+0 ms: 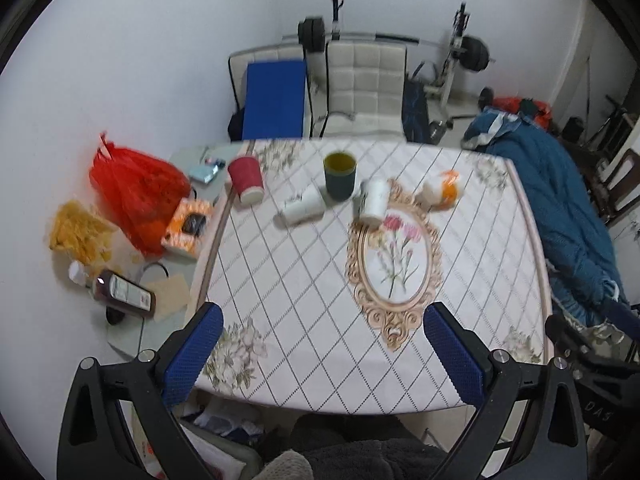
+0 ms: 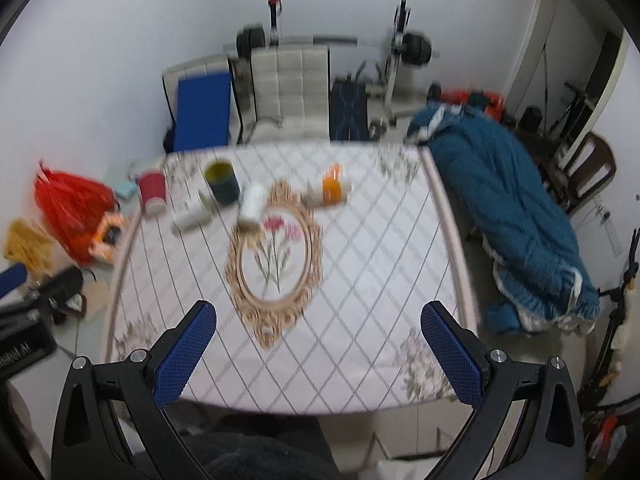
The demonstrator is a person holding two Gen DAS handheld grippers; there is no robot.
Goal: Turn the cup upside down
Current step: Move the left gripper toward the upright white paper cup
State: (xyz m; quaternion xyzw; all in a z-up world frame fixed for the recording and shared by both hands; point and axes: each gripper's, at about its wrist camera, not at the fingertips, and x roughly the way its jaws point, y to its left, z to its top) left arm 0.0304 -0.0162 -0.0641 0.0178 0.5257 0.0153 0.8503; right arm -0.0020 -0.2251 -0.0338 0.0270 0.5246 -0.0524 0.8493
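Observation:
A dark green cup [image 1: 340, 176] with a yellow inside stands upright, mouth up, at the far side of the table; it also shows in the right wrist view [image 2: 222, 182]. A red paper cup [image 1: 246, 180] [image 2: 152, 193] stands upside down to its left. Two white cups [image 1: 303, 205] [image 1: 374, 201] stand mouth down near the green cup. My left gripper [image 1: 323, 354] is open and empty above the table's near edge. My right gripper [image 2: 319, 350] is open and empty, also at the near edge.
The table [image 1: 304, 332] has a diamond-patterned cloth with a floral oval [image 1: 394, 264]. An orange and white item [image 1: 444, 190] lies at the back right. A red bag [image 1: 136, 196], snacks and a bottle [image 1: 124, 292] lie left. Chairs [image 1: 364, 84] stand behind; a blue blanket [image 1: 560, 216] lies right.

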